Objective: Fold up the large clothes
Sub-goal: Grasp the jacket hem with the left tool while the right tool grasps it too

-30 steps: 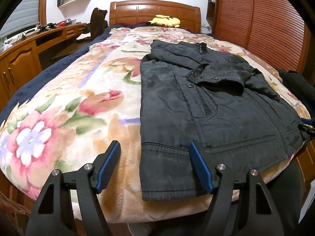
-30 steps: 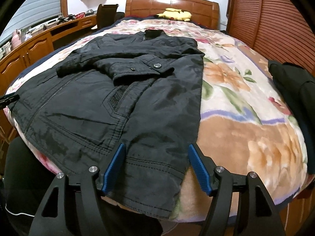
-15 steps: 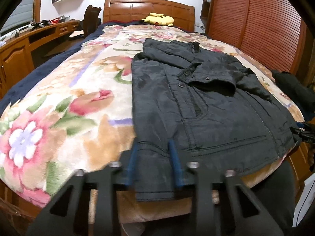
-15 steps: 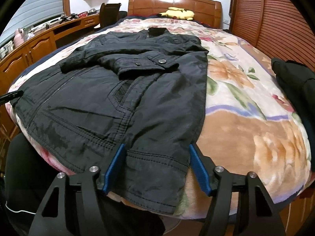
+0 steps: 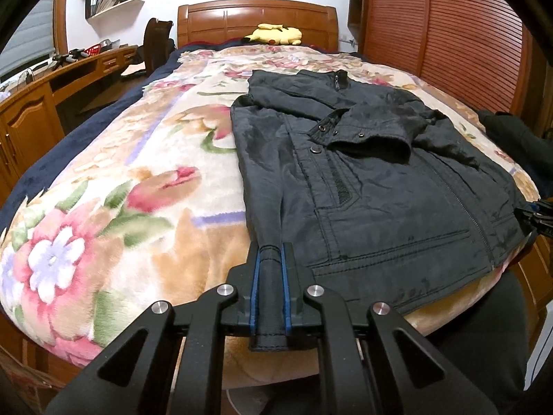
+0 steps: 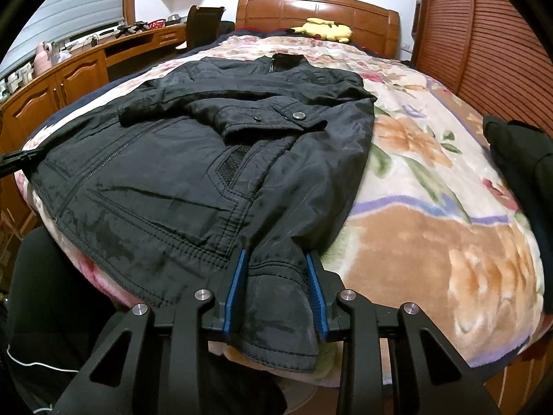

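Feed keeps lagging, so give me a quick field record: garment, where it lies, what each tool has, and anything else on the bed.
garment: black jacket, front up, sleeves folded across the chest
surface: floral blanket on the bed
left tool: shut on the jacket's hem corner
right tool: jaws just closing, pads against the opposite hem corner
also on bed: yellow plush toy by the headboard; another dark garment at the edge

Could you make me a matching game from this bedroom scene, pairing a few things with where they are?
Things:
1. black jacket
2. yellow plush toy
3. left gripper
4. dark garment

Places:
A. against the headboard
B. at the blanket's right edge
C. spread flat on the floral blanket
D. jaws closed on the jacket's hem corner

Pairs: 1-C, 2-A, 3-D, 4-B
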`<state>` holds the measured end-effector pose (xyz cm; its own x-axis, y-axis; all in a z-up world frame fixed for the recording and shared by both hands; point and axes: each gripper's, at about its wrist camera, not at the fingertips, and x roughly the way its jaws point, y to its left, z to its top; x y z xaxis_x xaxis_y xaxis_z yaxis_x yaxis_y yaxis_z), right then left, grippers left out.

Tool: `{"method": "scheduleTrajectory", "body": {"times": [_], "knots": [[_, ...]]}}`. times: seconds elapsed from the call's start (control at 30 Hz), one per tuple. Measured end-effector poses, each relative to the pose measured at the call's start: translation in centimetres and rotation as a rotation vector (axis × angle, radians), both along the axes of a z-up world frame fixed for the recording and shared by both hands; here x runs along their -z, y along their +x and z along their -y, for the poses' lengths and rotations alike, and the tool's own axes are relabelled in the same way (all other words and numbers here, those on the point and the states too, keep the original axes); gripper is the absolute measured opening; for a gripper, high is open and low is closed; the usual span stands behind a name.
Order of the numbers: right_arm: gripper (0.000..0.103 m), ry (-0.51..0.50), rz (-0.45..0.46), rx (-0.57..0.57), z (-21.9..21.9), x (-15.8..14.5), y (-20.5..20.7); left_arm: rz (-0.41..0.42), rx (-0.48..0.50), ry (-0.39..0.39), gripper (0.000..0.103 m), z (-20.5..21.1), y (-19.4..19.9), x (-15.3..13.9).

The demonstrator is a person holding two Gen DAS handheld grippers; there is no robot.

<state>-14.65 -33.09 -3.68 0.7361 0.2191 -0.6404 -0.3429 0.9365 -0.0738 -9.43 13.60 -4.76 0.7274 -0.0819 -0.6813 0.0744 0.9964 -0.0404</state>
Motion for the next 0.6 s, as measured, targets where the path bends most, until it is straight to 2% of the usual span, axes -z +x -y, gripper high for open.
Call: {"method": "scheduleTrajectory", "body": {"times": [0.03, 0.1, 0.3, 0.33, 0.4, 0.43, 0.5, 0.6], "knots": [[0.035, 0.001, 0.000, 0.000, 0.1, 0.0, 0.0, -0.001, 0.003, 0.003, 0.012, 0.0, 0.0, 0.1], [0.035, 0.003, 0.001, 0.002, 0.1, 0.0, 0.0, -0.002, -0.007, 0.023, 0.022, 0.0, 0.2, 0.4], [0.043, 0.040, -0.005, 0.023, 0.4, 0.6, 0.2, -0.008, -0.009, -0.052, 0.023, -1.0, 0.3, 0.8], [0.043, 0.047, -0.007, 0.025, 0.5, 0.6, 0.2, -0.012, -0.006, -0.053, 0.023, -1.0, 0.3, 0.7], [0.043, 0.052, -0.006, 0.029, 0.6, 0.6, 0.2, -0.018, 0.019, -0.059, 0.012, -0.7, 0.2, 0.6], [0.043, 0.044, -0.001, 0.025, 0.4, 0.6, 0.2, -0.014, 0.019, -0.042, 0.011, -0.5, 0.0, 0.4], [0.035, 0.020, 0.015, 0.002, 0.2, 0.6, -0.1, 0.001, 0.022, 0.007, 0.007, 0.3, -0.4, 0.0], [0.021, -0.004, 0.038, -0.019, -0.1, 0.3, -0.6, 0.050, 0.013, 0.033, 0.006, 1.0, -1.3, -1.2]]}}
